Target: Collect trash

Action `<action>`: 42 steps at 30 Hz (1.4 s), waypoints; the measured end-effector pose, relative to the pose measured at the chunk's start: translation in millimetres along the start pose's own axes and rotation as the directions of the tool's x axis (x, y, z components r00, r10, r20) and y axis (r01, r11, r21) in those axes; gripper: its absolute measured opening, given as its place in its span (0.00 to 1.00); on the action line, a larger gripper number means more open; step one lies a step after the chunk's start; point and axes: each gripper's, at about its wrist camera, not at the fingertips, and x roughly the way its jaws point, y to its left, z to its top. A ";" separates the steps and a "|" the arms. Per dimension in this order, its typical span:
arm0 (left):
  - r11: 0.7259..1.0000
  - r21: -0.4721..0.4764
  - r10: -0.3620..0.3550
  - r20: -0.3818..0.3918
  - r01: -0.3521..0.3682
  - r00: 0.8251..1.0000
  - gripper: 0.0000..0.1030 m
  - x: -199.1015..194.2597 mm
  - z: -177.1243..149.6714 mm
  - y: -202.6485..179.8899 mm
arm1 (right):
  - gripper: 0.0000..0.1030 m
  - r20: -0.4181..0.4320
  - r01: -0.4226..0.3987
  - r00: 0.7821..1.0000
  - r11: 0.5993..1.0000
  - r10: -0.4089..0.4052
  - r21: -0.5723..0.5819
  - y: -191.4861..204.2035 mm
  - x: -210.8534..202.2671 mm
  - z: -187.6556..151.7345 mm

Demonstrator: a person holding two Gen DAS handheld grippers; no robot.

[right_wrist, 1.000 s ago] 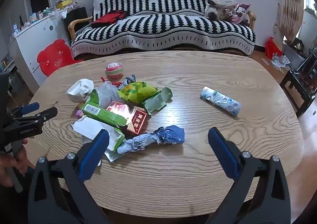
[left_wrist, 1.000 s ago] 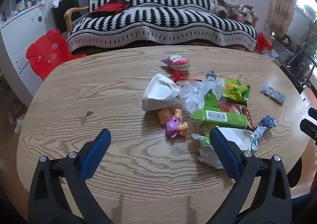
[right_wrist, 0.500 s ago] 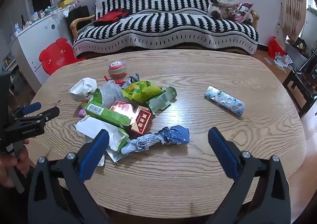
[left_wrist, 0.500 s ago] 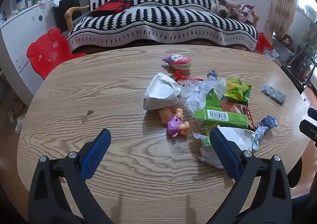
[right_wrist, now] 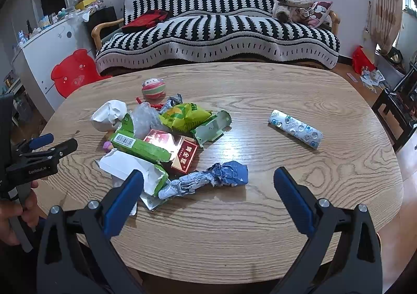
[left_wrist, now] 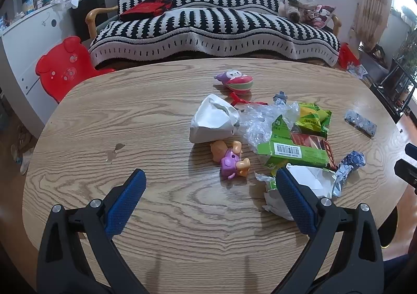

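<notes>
Where jaws gape, blue wrapper (right_wrist: 208,180) between.

small purple-and-orange plastic toy figure (right_wrist: 107,146): mostly hidden behind long green cardboard box (right_wrist: 139,147) | red cigarette pack (left_wrist: 311,143): partly hidden by that box | person's hand (right_wrist: 11,212): cut off at left edge | box print: unreadable

trash pile (right_wrist: 166,143) on table (right_wrist: 260,229), blister pack (right_wrist: 295,128) right
</notes>
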 end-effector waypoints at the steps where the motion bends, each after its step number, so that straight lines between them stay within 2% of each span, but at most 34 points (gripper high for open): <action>1: 1.000 0.001 0.000 0.000 0.000 1.000 0.94 0.4 -0.4 -0.2 | 0.94 -0.001 0.000 1.000 1.000 0.000 0.000 -0.1 0.0 0.2; 42: 1.000 -0.001 -0.003 -0.005 0.003 1.000 0.94 1.4 -0.4 -0.4 | 0.94 -0.006 -0.004 1.000 1.000 0.004 -0.004 1.5 0.4 -0.2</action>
